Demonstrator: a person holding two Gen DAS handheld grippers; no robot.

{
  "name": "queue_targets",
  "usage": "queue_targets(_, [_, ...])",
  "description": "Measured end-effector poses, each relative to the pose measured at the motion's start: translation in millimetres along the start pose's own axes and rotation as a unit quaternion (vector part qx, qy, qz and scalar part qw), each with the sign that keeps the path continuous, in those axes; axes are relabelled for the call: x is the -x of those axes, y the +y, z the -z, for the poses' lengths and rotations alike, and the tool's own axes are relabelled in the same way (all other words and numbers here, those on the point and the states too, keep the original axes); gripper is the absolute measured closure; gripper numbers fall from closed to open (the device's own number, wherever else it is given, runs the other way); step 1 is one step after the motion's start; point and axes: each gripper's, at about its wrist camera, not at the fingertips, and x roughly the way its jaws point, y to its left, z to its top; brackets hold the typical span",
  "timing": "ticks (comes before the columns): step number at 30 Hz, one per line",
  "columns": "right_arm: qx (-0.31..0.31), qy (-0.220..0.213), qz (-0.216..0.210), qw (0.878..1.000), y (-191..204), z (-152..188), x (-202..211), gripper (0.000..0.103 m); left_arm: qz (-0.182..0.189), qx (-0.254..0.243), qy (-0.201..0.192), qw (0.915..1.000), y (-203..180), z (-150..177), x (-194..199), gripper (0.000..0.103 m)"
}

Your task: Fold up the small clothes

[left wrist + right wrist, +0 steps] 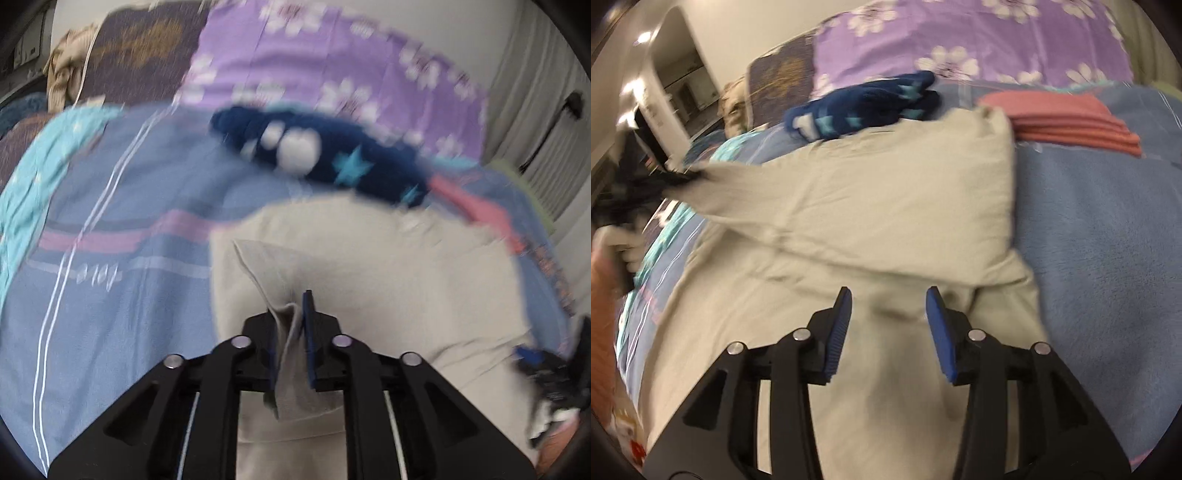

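On the bed, spread over a blue fleece blanket with pink and white stripes [110, 295], lies the pale beige cotton garment [886, 206] being folded. It sits in the middle of the bed, one part already doubled over the rest, and it reaches toward the bed's left edge, where the left gripper [293, 332] holds it. Those jaws are pressed together on a pinch of beige cloth, which sticks up between the blue pads and hangs down behind them. The right gripper [888, 325] hovers just above the near part of the same garment with its jaws spread wide and nothing between them.

To do this fold well, I judge the left side should carry its pinched edge across low and level, so the layer lands flat rather than bunched. The free right jaws look best used to pin the crease or take the matching corner before the cloth is let go. Both views are blurred, so I cannot tell exactly which edge is held.

Beyond the garment, toward the head of the bed, a dark blue fuzzy garment with turquoise stars [332, 155] lies touching its far edge, near enough to catch a wide swing. A stack of folded salmon-pink cloths [1067, 122] sits by its far right corner, and a purple floral pillow [960, 37] stands behind, well clear.
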Motion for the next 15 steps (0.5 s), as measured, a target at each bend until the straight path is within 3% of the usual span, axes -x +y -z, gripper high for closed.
queue_targets(2, [0.005,-0.002,-0.021,1.000,3,0,14,0.060,-0.027,0.004,0.027,0.9992,13,12,-18,0.085])
queue_targets(5, [-0.005,-0.026,-0.026,0.999,-12,-14,38,0.060,-0.021,0.025,0.001,0.9995,20,18,-7,0.083])
queue_targets(8, [-0.055,-0.042,0.002,0.998,-51,-41,44,0.060,-0.044,-0.014,-0.042,0.9980,-8,11,16,0.081])
queue_targets(11, [-0.124,-0.042,0.017,0.991,-96,-73,30,0.075,0.009,-0.065,-0.071,0.9953,-58,2,28,0.077])
queue_targets(15, [-0.149,-0.035,0.003,0.988,-120,-107,2,0.077,0.082,-0.121,-0.050,0.9880,-124,4,4,0.067])
